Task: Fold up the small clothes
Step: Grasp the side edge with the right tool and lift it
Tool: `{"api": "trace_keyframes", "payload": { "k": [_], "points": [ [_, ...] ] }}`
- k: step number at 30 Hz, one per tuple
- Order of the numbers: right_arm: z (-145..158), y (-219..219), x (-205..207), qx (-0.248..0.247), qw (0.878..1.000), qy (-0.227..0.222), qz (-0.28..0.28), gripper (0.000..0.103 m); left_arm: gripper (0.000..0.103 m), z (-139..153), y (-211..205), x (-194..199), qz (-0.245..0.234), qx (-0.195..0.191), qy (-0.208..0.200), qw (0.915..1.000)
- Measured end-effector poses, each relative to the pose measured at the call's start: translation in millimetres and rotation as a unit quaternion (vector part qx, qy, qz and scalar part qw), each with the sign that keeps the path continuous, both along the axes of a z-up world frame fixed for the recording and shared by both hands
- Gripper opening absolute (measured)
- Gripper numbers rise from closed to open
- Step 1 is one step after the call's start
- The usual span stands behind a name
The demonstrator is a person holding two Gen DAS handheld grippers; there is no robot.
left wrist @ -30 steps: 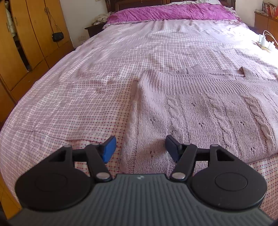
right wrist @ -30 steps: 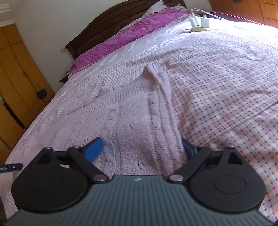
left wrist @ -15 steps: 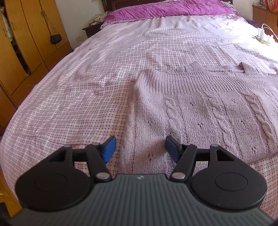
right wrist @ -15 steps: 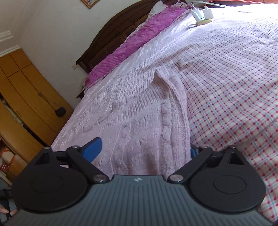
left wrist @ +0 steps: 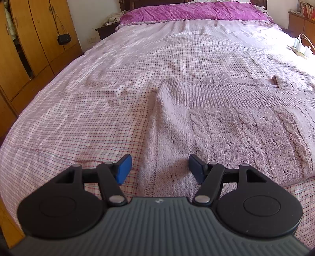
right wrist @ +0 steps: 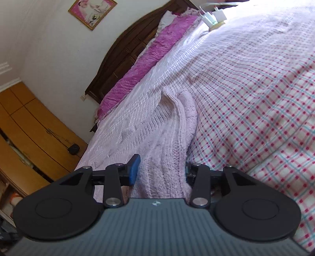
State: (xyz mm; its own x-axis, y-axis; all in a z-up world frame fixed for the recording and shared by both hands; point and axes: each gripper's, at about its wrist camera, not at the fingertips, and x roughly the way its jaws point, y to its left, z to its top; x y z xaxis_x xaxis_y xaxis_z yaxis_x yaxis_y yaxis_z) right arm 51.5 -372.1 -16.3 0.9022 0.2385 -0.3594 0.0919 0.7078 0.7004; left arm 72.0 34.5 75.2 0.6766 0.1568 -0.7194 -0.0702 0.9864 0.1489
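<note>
Pale pink cable-knit sweater [left wrist: 232,126] spread flat near the foot edge of the bed [left wrist: 82,110], hem almost at that edge, neckline pointing toward the headboard [right wrist: 126,51]. Left tongs [left wrist: 159,167] wide apart, hovering over the sweater's near left corner; one blue pad over the checked bedspread just beside the knit, the other over the knit itself, nothing gripped. Right tongs [right wrist: 161,169] tilted steeply, apart as well, straddling the sweater's right side edge, knit bunched and raised between the pads; right pad mostly hidden behind the fabric, so contact there not clear. Magenta cover [left wrist: 189,11] across the head end of the bed. White chargers [left wrist: 300,46] lying near the right edge of the bed. Wooden wardrobe [left wrist: 29,39] standing beyond the left edge, small black bag [left wrist: 64,39] hanging on its door.
</note>
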Motion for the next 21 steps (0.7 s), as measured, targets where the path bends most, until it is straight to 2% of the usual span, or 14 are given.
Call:
{"api": "trace_keyframes", "payload": {
  "k": [4,8,13,21],
  "points": [
    [-3,1,-4,0.011,1.000,-0.018,-0.011,0.048,0.065,6,2,-2,-0.010,0.007,-0.002,0.9999],
    [6,-1,3,0.012,1.000,0.011,-0.012,0.047,0.065,9,9,-2,0.000,0.004,-0.004,1.0000],
    [20,4,9,0.005,0.999,0.022,-0.027,0.034,0.065,13,20,0,0.006,-0.029,0.001,0.9996],
    [55,19,12,0.012,1.000,-0.001,-0.008,0.031,0.065,21,28,5,-0.004,-0.005,-0.008,0.9999]
  ]
}}
